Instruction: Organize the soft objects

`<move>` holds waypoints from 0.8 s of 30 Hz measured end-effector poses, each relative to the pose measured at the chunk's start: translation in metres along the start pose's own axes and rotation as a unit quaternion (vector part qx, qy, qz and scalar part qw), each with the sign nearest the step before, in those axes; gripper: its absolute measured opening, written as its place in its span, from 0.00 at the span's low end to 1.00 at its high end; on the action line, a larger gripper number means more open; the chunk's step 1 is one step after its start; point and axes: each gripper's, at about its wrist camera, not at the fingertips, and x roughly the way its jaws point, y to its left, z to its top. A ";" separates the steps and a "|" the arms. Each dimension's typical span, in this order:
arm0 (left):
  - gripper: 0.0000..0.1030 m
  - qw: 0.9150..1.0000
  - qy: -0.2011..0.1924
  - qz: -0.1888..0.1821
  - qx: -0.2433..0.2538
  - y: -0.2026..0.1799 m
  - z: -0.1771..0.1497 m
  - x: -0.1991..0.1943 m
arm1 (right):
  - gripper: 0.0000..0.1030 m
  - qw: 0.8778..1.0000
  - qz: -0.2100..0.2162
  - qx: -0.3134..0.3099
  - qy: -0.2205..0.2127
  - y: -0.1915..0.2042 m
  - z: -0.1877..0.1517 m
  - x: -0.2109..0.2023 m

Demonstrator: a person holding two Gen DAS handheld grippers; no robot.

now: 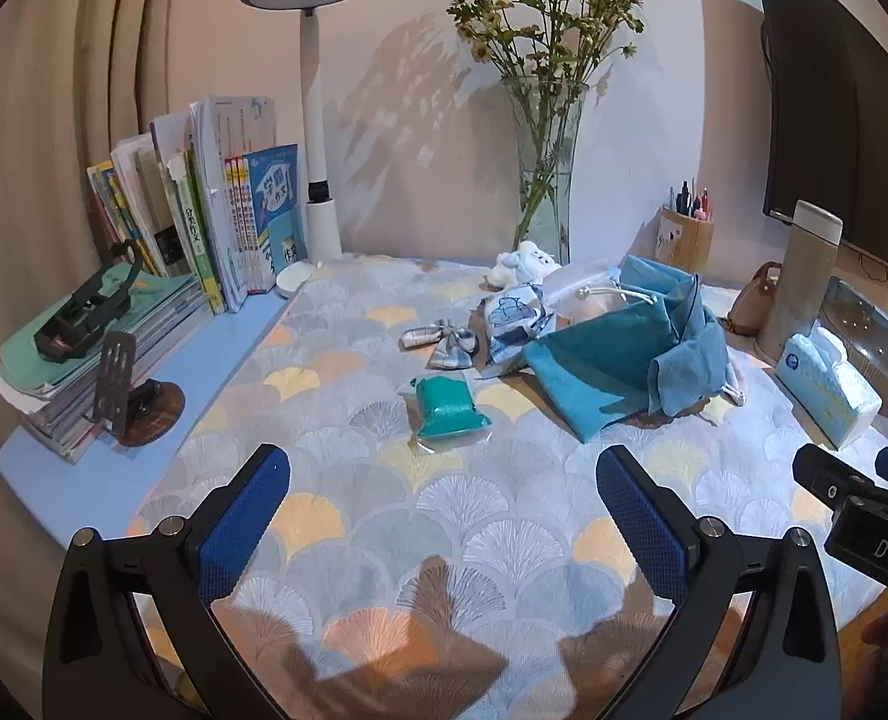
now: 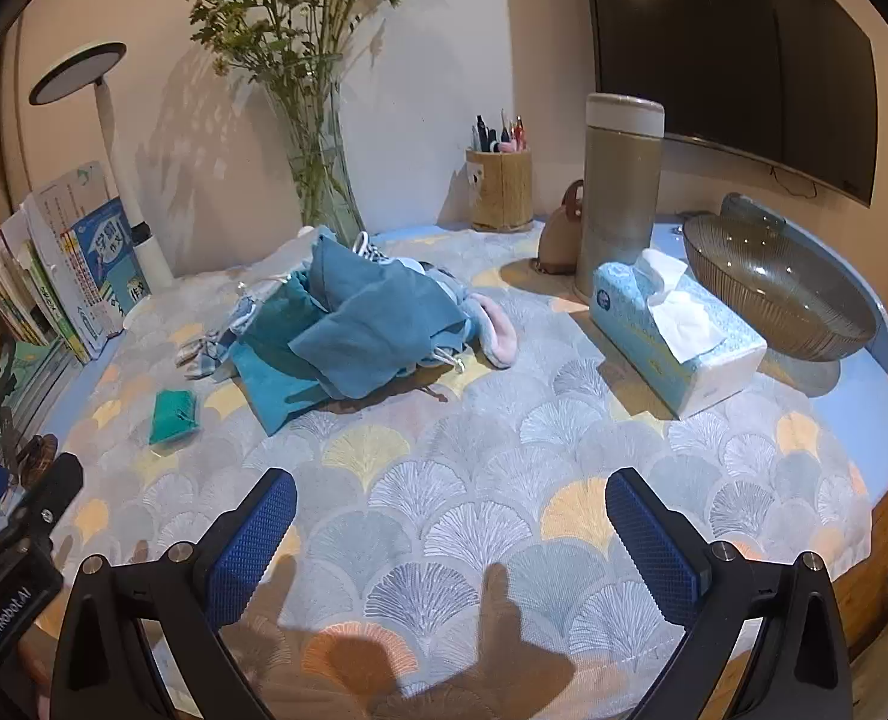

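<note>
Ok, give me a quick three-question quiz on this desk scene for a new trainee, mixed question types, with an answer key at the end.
1. True or false: the left gripper is holding the small green pouch.
2. Multiple choice: what stands directly behind the tissue box in the right wrist view? A) the flower vase B) the tall beige flask C) the desk lamp
3. Fill in: the checked bow lies on the patterned cloth between the green pouch and the ____ of the desk.

Key
1. False; its fingers are apart with nothing between them, and the pouch lies ahead on the cloth.
2. B, the tall beige flask.
3. Back (wall side).
</note>
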 end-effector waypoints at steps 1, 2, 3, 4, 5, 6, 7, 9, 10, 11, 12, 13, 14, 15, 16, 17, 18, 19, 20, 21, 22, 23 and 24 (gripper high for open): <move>0.99 1.000 0.000 -0.002 0.001 -0.001 0.000 -0.001 | 1.00 1.000 0.001 -0.001 0.000 0.001 0.000 0.000; 0.99 1.000 0.000 -0.004 0.001 -0.001 0.001 -0.001 | 1.00 1.000 0.003 -0.002 0.000 0.002 0.001 -0.001; 0.99 1.000 0.000 -0.006 0.002 -0.001 0.001 -0.002 | 1.00 1.000 0.003 -0.003 0.001 0.002 0.001 -0.001; 0.99 1.000 0.000 -0.007 0.004 -0.002 0.001 -0.003 | 1.00 1.000 0.003 -0.004 0.000 0.003 0.001 -0.002; 0.99 1.000 -0.001 -0.003 0.008 -0.004 0.001 -0.004 | 1.00 1.000 0.003 -0.005 0.000 0.004 0.001 -0.003; 0.99 1.000 -0.004 0.004 0.014 -0.006 0.001 -0.005 | 1.00 1.000 0.003 -0.005 -0.001 0.004 0.001 -0.005; 0.99 1.000 -0.007 0.006 0.019 -0.007 0.000 -0.007 | 1.00 1.000 0.003 -0.004 -0.003 0.004 0.001 -0.007; 0.99 1.000 -0.009 0.001 0.021 -0.008 0.001 -0.009 | 1.00 1.000 0.005 -0.002 -0.007 0.004 0.001 -0.010; 0.99 1.000 -0.009 -0.001 0.020 -0.008 0.001 -0.010 | 1.00 1.000 0.005 -0.002 -0.009 0.004 0.001 -0.012; 0.99 1.000 -0.010 -0.002 0.018 -0.007 0.002 -0.010 | 1.00 1.000 0.005 -0.003 -0.010 0.005 0.002 -0.013; 0.99 1.000 -0.010 -0.003 0.017 -0.007 0.002 -0.011 | 1.00 1.000 0.004 -0.004 -0.010 0.006 0.002 -0.014; 0.99 1.000 -0.010 -0.004 0.017 -0.007 0.002 -0.011 | 1.00 1.000 0.004 -0.006 -0.009 0.007 0.002 -0.014; 0.99 1.000 -0.010 -0.004 0.017 -0.006 0.003 -0.012 | 1.00 1.000 0.005 -0.007 -0.010 0.008 0.001 -0.015; 0.99 1.000 -0.010 -0.003 0.017 -0.007 0.002 -0.012 | 1.00 1.000 0.005 -0.007 -0.010 0.008 0.002 -0.015; 0.99 1.000 -0.009 -0.002 0.017 -0.006 0.003 -0.011 | 1.00 1.000 0.005 -0.008 -0.010 0.008 0.002 -0.015; 0.99 1.000 -0.008 -0.002 0.017 -0.006 0.002 -0.011 | 1.00 1.000 0.006 -0.008 -0.011 0.008 0.002 -0.015; 0.99 1.000 -0.007 -0.002 0.016 -0.006 0.002 -0.010 | 1.00 1.000 0.006 -0.009 -0.012 0.008 0.002 -0.015; 0.99 1.000 -0.005 -0.002 0.015 -0.005 0.002 -0.009 | 1.00 1.000 0.007 -0.010 -0.012 0.008 0.002 -0.015; 0.99 1.000 -0.004 -0.002 0.014 -0.004 0.002 -0.008 | 1.00 1.000 0.007 -0.010 -0.012 0.008 0.002 -0.015; 0.99 1.000 -0.002 -0.002 0.014 -0.004 0.002 -0.006 | 1.00 1.000 0.007 -0.011 -0.012 0.008 0.002 -0.015; 0.99 1.000 -0.001 0.000 0.016 -0.003 0.003 -0.004 | 1.00 1.000 0.007 -0.013 -0.012 0.009 0.002 -0.014; 0.99 1.000 -0.001 0.002 0.018 -0.002 0.003 -0.002 | 1.00 1.000 0.007 -0.014 -0.012 0.009 0.003 -0.013; 0.99 1.000 0.000 0.006 0.020 -0.001 0.005 0.001 | 1.00 1.000 0.006 -0.017 -0.012 0.009 0.004 -0.011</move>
